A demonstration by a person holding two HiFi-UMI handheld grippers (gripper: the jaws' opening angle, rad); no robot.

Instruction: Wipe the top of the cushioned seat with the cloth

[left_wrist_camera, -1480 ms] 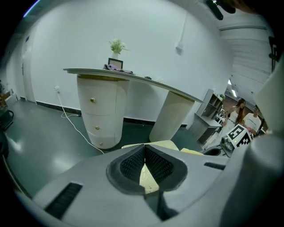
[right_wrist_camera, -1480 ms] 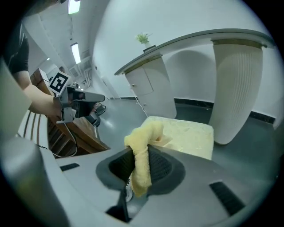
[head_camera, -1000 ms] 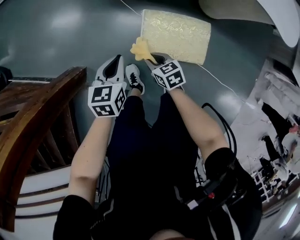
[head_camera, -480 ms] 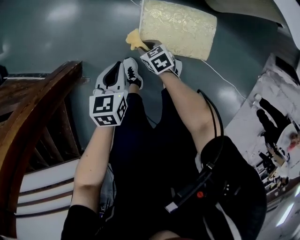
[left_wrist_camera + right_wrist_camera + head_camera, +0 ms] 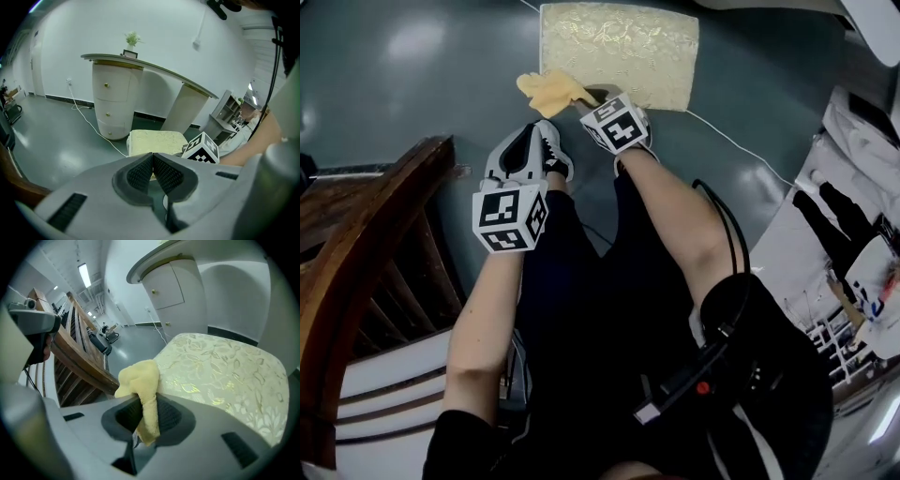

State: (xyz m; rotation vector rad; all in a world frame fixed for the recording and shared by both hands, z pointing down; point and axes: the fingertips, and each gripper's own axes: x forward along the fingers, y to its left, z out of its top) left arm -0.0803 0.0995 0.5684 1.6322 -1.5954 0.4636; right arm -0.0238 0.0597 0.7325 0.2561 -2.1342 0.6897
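Observation:
The cushioned seat (image 5: 619, 52) is a cream block with a gold leaf pattern, standing on the grey floor ahead of me; it also shows as the seat (image 5: 225, 366) and the seat (image 5: 154, 141). My right gripper (image 5: 592, 97) is shut on a yellow cloth (image 5: 548, 89), which hangs off the seat's near left corner. In the right gripper view the cloth (image 5: 143, 390) is pinched between the jaws of the right gripper (image 5: 149, 416), bunched above them. My left gripper (image 5: 525, 150) hangs lower left, over my shoe; in the left gripper view its jaws meet at the left gripper (image 5: 153, 169), holding nothing.
A dark wooden railing (image 5: 366, 253) curves along my left. A white cable (image 5: 741, 155) runs across the floor right of the seat. A white curved counter on a drawer pedestal (image 5: 117, 101) stands behind the seat. Shelving and clutter (image 5: 853, 272) crowd the right.
The seat and the right gripper with the cloth have shifted left in the head view. The cloth now hangs further left of the seat's corner. The left gripper has hardly moved.

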